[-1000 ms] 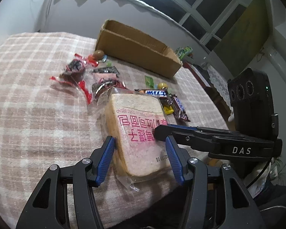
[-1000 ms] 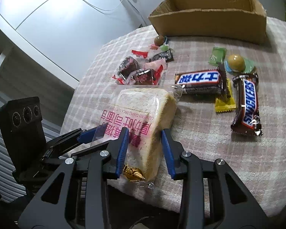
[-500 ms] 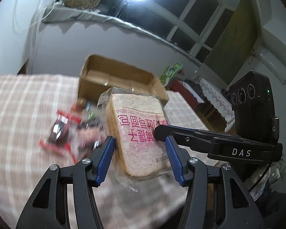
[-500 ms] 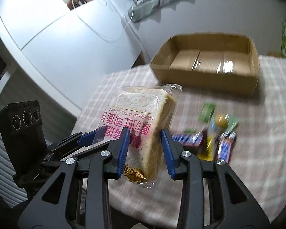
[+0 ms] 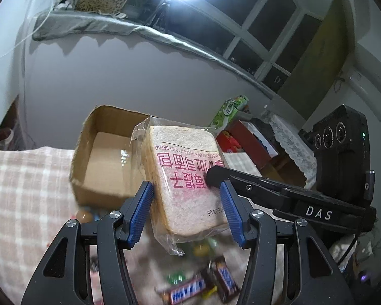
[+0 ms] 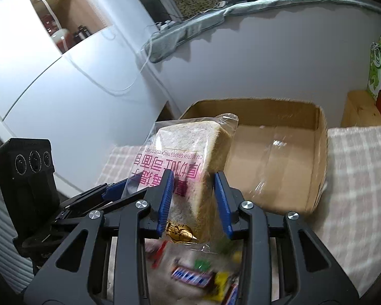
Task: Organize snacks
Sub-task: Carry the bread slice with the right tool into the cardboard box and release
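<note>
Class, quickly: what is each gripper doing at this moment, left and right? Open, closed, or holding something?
Left gripper: closed on the clear-wrapped bread slice with pink print, gripping its edges.
Right gripper: closed on the same bread slice, across its thickness.

The clear wrapper of the bread slice (image 5: 188, 178) is showing, upside down, "CRANBERRY GRAPES THICK CUT TOAST BREAD", large pink Chinese characters and a stamped "06". The other gripper's black arm (image 5: 317, 213) is displaying "DAS" in white. The chocolate bars' (image 5: 188, 292) lettering is blurring past reading.
</note>
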Demonstrator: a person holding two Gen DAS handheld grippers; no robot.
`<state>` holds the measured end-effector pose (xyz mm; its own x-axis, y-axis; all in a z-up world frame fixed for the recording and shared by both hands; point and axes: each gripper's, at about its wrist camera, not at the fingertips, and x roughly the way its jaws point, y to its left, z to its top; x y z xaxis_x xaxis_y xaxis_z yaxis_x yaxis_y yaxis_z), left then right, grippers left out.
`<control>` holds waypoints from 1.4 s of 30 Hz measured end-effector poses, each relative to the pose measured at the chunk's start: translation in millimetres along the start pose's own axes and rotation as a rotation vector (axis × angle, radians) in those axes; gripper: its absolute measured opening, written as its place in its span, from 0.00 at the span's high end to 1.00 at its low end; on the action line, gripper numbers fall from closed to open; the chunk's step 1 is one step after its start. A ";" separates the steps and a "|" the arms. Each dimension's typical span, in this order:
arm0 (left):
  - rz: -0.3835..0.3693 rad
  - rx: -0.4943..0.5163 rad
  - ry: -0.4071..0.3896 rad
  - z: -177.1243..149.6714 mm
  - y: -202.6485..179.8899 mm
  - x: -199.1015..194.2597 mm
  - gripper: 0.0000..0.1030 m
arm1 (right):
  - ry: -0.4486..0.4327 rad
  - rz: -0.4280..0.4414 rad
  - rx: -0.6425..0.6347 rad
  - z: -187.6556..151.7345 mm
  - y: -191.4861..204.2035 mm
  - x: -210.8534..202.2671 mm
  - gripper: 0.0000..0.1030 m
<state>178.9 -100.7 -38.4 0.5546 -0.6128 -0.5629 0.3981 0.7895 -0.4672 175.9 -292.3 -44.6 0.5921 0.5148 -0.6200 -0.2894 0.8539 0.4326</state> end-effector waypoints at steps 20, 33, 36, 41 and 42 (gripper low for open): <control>0.089 -0.017 0.071 20.0 21.5 62.8 0.48 | 0.030 -0.019 0.066 27.8 -59.7 58.9 0.67; 0.096 -0.012 -0.006 20.3 18.0 6.4 0.48 | -0.017 -0.030 0.033 21.9 -41.4 14.9 0.67; 0.103 0.018 -0.044 19.3 4.1 -18.9 0.48 | -0.041 -0.028 0.018 17.8 -31.4 -7.2 0.67; 0.101 0.055 -0.117 14.7 -23.5 -60.6 0.48 | -0.096 0.004 -0.003 6.3 -10.9 -49.8 0.67; 0.106 0.064 -0.131 12.9 -29.8 -68.0 0.48 | -0.108 0.009 -0.014 2.2 -5.5 -59.0 0.67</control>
<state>138.7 -82.1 22.6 0.6847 -0.5197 -0.5109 0.3761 0.8525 -0.3631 144.2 -327.5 -9.0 0.6668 0.5121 -0.5415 -0.3052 0.8504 0.4285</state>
